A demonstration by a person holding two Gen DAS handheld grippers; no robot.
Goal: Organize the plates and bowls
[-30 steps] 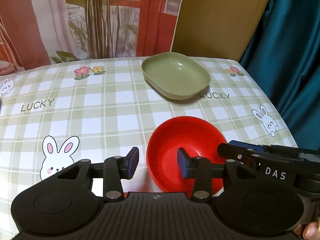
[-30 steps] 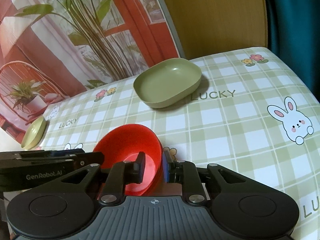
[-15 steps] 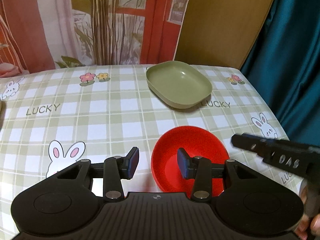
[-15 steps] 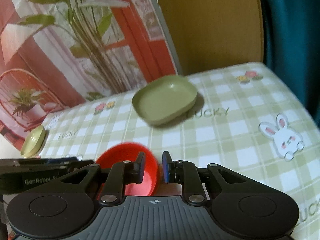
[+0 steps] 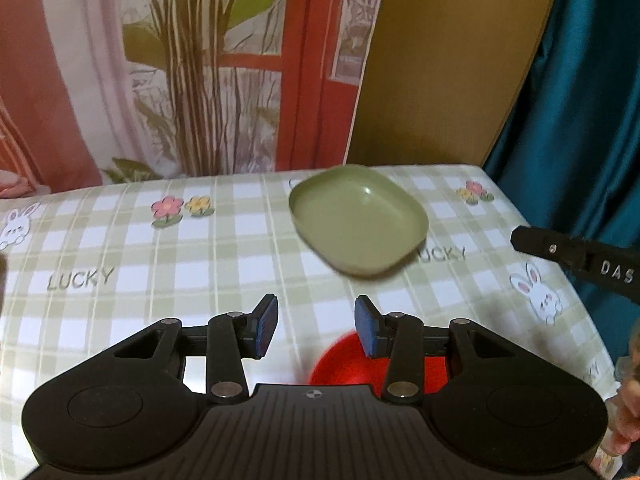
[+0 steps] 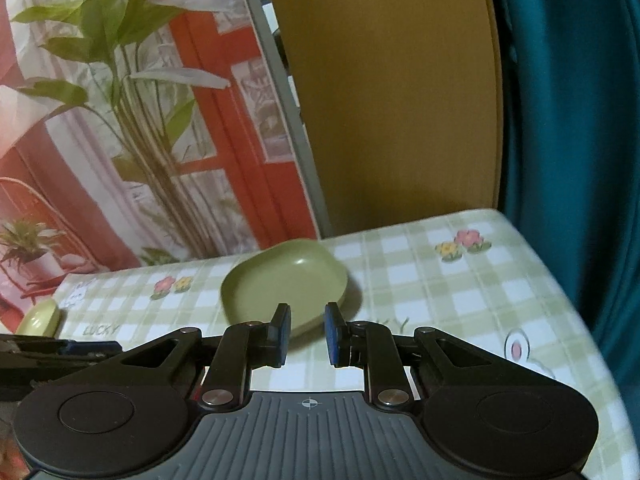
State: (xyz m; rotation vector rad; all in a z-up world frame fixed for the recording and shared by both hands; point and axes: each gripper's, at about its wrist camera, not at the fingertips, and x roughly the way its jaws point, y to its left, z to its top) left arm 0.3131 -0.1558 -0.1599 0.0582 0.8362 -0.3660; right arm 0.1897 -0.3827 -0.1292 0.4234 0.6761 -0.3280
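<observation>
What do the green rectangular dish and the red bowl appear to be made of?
Green dish: likely matte plastic or melamine; uniform olive colour, soft rounded rim, one small dull highlight. Red bowl: probably plastic too, evenly saturated red, but it is blurred and mostly hidden behind the left gripper, so uncertain.

Left claw (image 5: 316, 326): jaws spread wide, blue-padded fingertips (image 5: 265, 325) parted with nothing between them; the black body fills the lower part of its own view, poised above the bench (image 5: 120, 248) and pointing toward its far edge. Right claw (image 6: 306, 334): jaws parted by a narrower gap, empty, likewise held above the bench and facing its far edge. In the left wrist view, the right claw's dark side, lettered "DAS", enters from the right margin over the bench's right edge, with part of the person's right hand (image 5: 628, 400) visible below it. In the right wrist view, the left claw's body lies low at the left margin.
</observation>
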